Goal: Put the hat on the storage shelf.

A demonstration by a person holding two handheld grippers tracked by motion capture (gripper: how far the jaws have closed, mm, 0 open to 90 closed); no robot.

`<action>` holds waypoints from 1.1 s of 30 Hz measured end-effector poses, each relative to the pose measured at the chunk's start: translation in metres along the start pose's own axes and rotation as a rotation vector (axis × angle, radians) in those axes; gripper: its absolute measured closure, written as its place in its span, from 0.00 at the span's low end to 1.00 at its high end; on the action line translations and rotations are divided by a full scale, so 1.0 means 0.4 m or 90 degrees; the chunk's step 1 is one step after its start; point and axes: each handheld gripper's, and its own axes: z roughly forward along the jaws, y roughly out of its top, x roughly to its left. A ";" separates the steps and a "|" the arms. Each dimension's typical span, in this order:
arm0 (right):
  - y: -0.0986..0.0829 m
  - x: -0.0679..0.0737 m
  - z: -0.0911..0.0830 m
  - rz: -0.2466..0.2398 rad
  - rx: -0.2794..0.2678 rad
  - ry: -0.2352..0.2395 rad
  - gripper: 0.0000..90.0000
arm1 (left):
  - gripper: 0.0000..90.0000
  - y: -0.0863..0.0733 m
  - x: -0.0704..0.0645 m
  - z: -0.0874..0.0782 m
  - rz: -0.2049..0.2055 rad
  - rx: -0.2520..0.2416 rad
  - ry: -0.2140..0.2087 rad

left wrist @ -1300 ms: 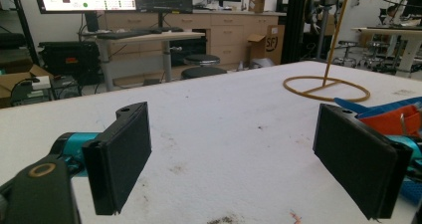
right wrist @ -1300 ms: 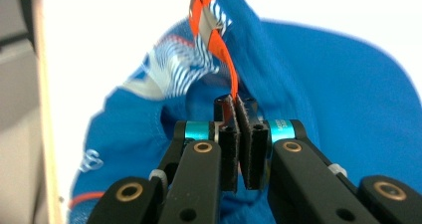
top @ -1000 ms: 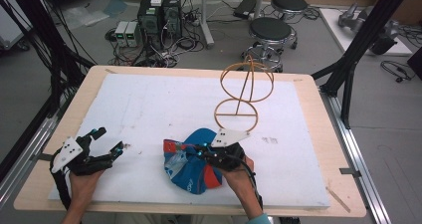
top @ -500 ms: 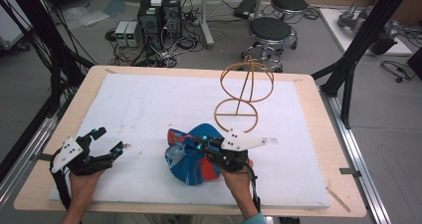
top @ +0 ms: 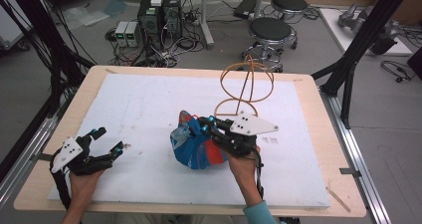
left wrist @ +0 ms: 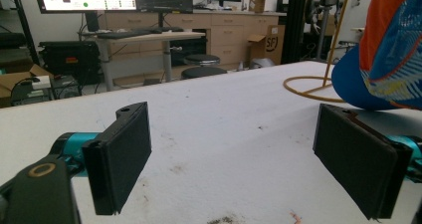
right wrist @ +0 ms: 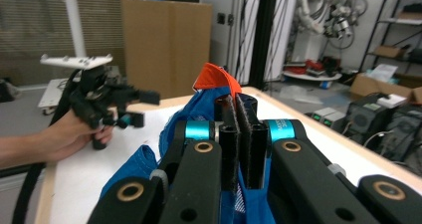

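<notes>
A blue and orange cap [top: 191, 149] is held up at the middle front of the white mat, and my right gripper [top: 205, 126] is shut on its fabric. In the right gripper view the jaws [right wrist: 238, 134] stand pressed together on blue cloth [right wrist: 199, 109], with the orange part poking up behind them. A yellow wire stand [top: 246, 84] rises just behind the cap, also seen as the stand [left wrist: 318, 79] beside the cap [left wrist: 393, 55]. My left gripper [top: 110, 140] rests open near the mat's front left, its pads [left wrist: 124, 154] wide apart with nothing between them.
The white mat [top: 149, 104] covers most of a wooden table [top: 308, 89]. Black frame posts [top: 348, 74] stand at the table's right and left edges. Stools and computer boxes sit on the floor beyond the far edge.
My right gripper has turned and carried the cap slightly up and away from the front edge, nearer the wire stand. The left gripper has stayed put.
</notes>
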 end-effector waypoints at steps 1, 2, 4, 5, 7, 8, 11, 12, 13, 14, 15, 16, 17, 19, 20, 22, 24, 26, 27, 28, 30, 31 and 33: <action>0.007 -0.004 -0.003 0.001 -0.002 -0.003 0.98 | 0.17 0.000 0.000 0.000 0.000 0.000 0.000; 0.015 -0.009 -0.005 -0.004 -0.004 -0.010 0.98 | 0.17 0.000 0.000 0.000 0.000 0.000 0.000; 0.026 -0.019 -0.009 -0.007 -0.006 -0.020 0.98 | 0.17 0.000 0.000 0.000 0.000 0.000 0.000; 0.030 -0.023 -0.009 -0.008 -0.007 -0.023 0.98 | 0.17 0.000 0.000 0.000 0.000 0.000 0.000; 0.040 -0.034 -0.012 -0.011 -0.008 -0.029 0.98 | 0.17 0.000 0.000 0.000 0.000 0.000 0.000; 0.045 -0.042 -0.012 -0.012 -0.009 -0.032 0.98 | 0.17 0.000 0.000 0.000 -0.001 0.000 0.000; 0.057 -0.061 -0.012 -0.013 -0.005 -0.042 0.98 | 0.17 0.000 0.001 0.000 -0.002 -0.001 0.000; 0.059 -0.065 -0.012 -0.014 -0.005 -0.046 0.98 | 0.17 0.000 0.000 0.000 -0.002 -0.001 0.000; 0.068 -0.077 -0.012 -0.012 -0.006 -0.049 0.98 | 0.17 0.000 0.000 0.000 -0.002 -0.001 0.001; 0.068 -0.077 -0.012 -0.012 -0.006 -0.049 0.98 | 0.17 0.000 0.001 0.000 -0.002 -0.001 0.000; 0.073 -0.082 -0.011 -0.012 -0.007 -0.053 0.98 | 0.17 0.000 0.001 0.000 -0.002 -0.001 0.001; 0.080 -0.091 -0.010 -0.012 -0.006 -0.056 0.98 | 0.17 0.000 0.000 0.000 -0.002 -0.001 0.001; 0.084 -0.096 -0.010 -0.010 -0.004 -0.057 0.98 | 0.17 0.000 0.000 0.000 -0.002 -0.001 0.001; 0.093 -0.109 -0.008 -0.010 0.001 -0.065 0.98 | 0.17 0.000 0.000 0.000 -0.002 -0.001 0.000; 0.097 -0.116 -0.007 -0.008 0.001 -0.067 0.98 | 0.17 0.000 0.000 0.000 -0.001 -0.001 0.001; 0.107 -0.130 -0.004 -0.010 0.006 -0.077 0.98 | 0.17 0.000 0.000 0.000 -0.002 -0.001 0.000; 0.118 -0.143 -0.003 -0.008 0.007 -0.083 0.98 | 0.17 0.000 0.000 0.001 -0.002 -0.001 0.000; 0.135 -0.163 -0.004 -0.006 0.006 -0.095 0.98 | 0.17 0.000 0.000 0.000 -0.001 -0.001 0.000; 0.135 -0.163 -0.004 -0.006 0.006 -0.095 0.98 | 0.17 0.000 0.000 0.000 -0.002 -0.001 0.000; 0.141 -0.170 -0.006 -0.006 0.003 -0.101 0.98 | 0.17 0.000 0.000 0.000 -0.002 -0.001 0.000; 0.152 -0.180 -0.013 -0.001 -0.003 -0.108 0.98 | 0.17 0.000 0.000 0.000 -0.002 -0.001 0.000; 0.158 -0.184 -0.016 -0.003 -0.006 -0.113 0.98 | 0.17 0.000 0.001 0.000 -0.002 -0.001 0.000; 0.169 -0.190 -0.023 -0.005 -0.006 -0.122 0.98 | 0.17 0.000 0.001 0.000 -0.003 -0.001 -0.001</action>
